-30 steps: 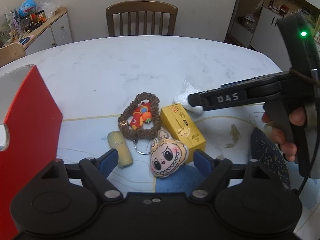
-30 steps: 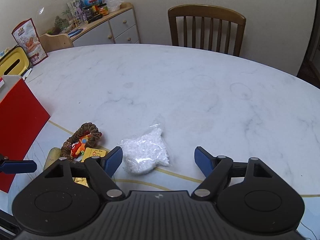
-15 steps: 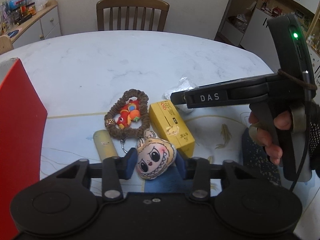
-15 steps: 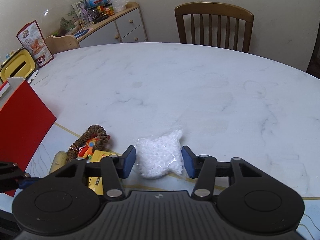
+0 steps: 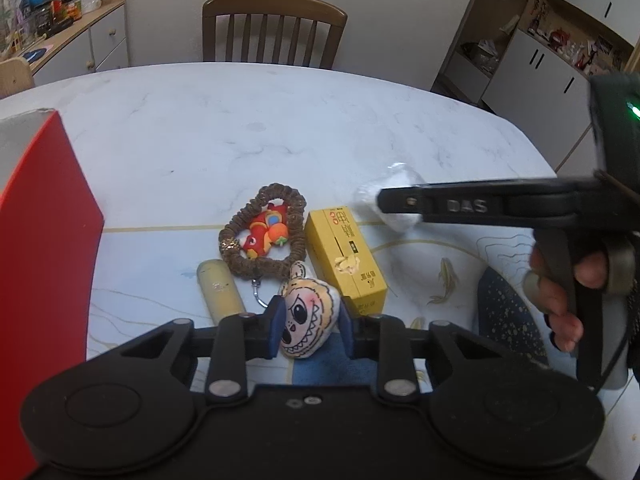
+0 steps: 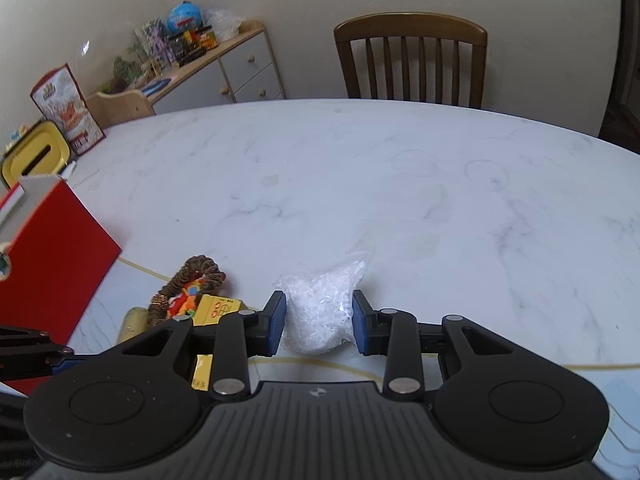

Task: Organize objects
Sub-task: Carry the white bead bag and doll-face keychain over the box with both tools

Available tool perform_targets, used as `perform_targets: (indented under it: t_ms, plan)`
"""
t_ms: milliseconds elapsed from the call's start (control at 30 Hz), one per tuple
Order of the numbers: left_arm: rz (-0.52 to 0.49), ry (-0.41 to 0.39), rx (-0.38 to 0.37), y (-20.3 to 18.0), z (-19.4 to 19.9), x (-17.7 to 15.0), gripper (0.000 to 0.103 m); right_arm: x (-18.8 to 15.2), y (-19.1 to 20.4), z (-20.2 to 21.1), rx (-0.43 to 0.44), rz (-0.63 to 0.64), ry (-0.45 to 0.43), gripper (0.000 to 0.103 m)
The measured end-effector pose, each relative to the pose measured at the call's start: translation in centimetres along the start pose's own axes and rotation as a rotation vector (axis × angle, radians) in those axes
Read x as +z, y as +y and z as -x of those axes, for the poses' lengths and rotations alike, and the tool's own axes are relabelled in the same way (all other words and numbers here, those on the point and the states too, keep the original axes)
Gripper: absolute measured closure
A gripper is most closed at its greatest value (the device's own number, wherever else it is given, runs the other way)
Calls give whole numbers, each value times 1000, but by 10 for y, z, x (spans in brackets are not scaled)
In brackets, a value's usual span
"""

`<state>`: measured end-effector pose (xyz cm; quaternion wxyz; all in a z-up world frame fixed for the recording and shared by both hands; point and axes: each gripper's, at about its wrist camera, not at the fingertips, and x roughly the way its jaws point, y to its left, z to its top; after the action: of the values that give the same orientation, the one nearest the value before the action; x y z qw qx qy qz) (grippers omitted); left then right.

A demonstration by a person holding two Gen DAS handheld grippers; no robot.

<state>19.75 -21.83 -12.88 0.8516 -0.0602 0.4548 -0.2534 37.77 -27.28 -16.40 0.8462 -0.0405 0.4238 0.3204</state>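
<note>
Left tongs (image 5: pixel 308 330) sit low at the near edge of the white marbled counter (image 5: pixel 280 128), their blue pads pressed against both cheeks of a small plush face charm with a toothy grin (image 5: pixel 306 326), so they are closed on it. Furthest left stands a tall red cardboard box with an open top (image 5: pixel 44 248), and judging by the task it is the likely place for the loose things. Moving right, a pale yellow stubby tube (image 5: pixel 220 290) lies on the counter with its long axis running away from the camera, just beside a brown braided ring holding a red and orange toy (image 5: pixel 264 236); a metal clip from that ring reaches toward the plush charm. Next comes a yellow rectangular carton (image 5: pixel 345 256), its long axis also pointing away and slightly leftward, touching or nearly touching the charm's right side. Further right, the right tongs (image 6: pixel 319 322) are clamped on a clear bag of white granules (image 6: pixel 322 310), which bulges between the pads; whether it is off the counter cannot be told. A hand (image 5: pixel 560 292) grips that tool's handle. The red box lies to the left of both loads, and the left tongs are the nearer to it, so the charm probably has the shorter trip.
</note>
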Motion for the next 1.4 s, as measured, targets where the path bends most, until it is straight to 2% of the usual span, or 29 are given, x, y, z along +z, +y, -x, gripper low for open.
perform_targets:
  t_ms: [333, 700, 1033, 1233, 1400]
  plan:
    - [29, -13, 7, 6, 23, -2, 81, -15, 13, 57, 55, -21, -30, 70]
    - [31, -48, -36, 3, 67, -3, 81, -34, 38, 117, 100, -32, -54, 70]
    - [52, -94, -58, 15, 114, 7, 81, -38, 63, 150, 98, -23, -86, 70]
    - [63, -122, -77, 32, 140, 18, 81, -35, 82, 165, 96, -23, -110, 70]
    - [52, -149, -64, 50, 160, 25, 81, -28, 105, 171, 91, -11, -129, 70]
